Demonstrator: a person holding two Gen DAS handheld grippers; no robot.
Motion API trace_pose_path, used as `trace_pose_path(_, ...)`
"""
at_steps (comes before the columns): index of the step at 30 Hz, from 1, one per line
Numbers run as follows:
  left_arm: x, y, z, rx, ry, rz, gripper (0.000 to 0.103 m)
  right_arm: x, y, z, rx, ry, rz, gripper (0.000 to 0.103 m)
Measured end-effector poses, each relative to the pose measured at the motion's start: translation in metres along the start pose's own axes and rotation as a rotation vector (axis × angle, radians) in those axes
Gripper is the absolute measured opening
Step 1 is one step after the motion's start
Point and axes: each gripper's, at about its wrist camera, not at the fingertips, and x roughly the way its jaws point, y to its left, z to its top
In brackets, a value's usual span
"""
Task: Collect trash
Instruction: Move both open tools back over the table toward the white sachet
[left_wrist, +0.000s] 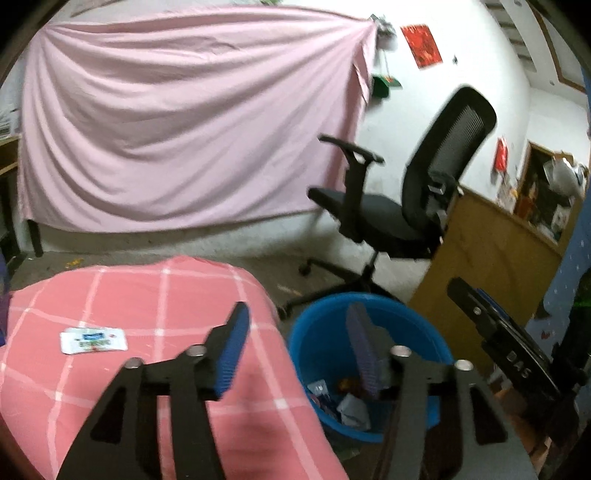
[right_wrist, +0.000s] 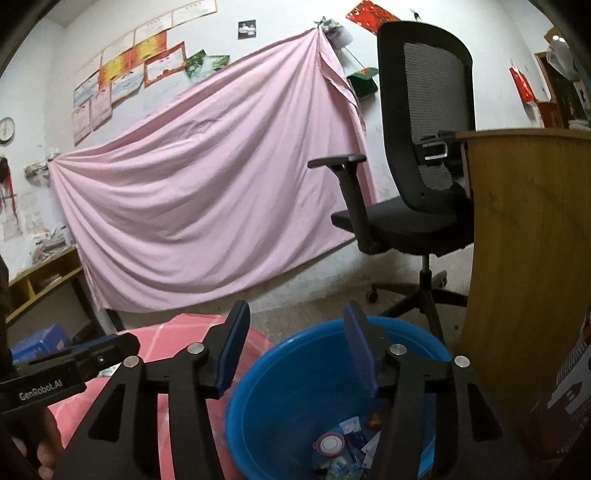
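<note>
Left gripper: fingers stand apart with nothing between them, tilted somewhat downward. One finger sits over the pink checked worktop, the other over the blue bucket.

Right gripper: fingers likewise spread and empty, pointing over the bucket mouth at a shallow downward angle. In the left wrist view the right gripper's body shows at the right, just beside the bucket rim.

Trash: wrappers and a small round lid lie at the bucket bottom. One white packet lies flat on the worktop, well to the left of the left gripper's fingers, clear of the cloth's edges.

Edges: the worktop's rounded right edge falls off just beside the bucket; the two look close, contact cannot be told. A wooden panel stands upright just right of the bucket and closes that side.

Beyond: bare floor lies open past the worktop. A black office chair stands behind the bucket, its base near the rim. A pink sheet hangs across the far wall.
</note>
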Motion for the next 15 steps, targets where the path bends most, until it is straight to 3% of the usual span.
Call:
trace_pose_path(2,-0.008,0.010,0.003,-0.017,-0.041,0.026,0.065,-0.002,0.004,0.003,0.005,-0.025,0.004,0.071)
trace_pose_path(4,-0.017,0.021,0.005,-0.031,-0.083,0.053,0.087,-0.005,0.011,0.007,0.007,-0.057,0.016,0.076)
trace_pose_path(6,-0.029,0.034,0.006,-0.048,-0.138,0.092,0.098,-0.006,0.017,0.009,0.002,-0.078,0.027,0.082)
trace_pose_path(10,-0.054,0.061,0.006,-0.070,-0.237,0.164,0.101,-0.008,0.036,0.011,-0.018,-0.120,0.064,0.092)
trace_pose_path(12,-0.062,0.072,0.006,-0.066,-0.264,0.194,0.101,-0.010,0.048,0.012,-0.033,-0.151,0.096,0.103)
trace_pose_path(15,-0.076,0.089,0.002,-0.058,-0.294,0.224,0.101,-0.013,0.066,0.012,-0.056,-0.186,0.134,0.103)
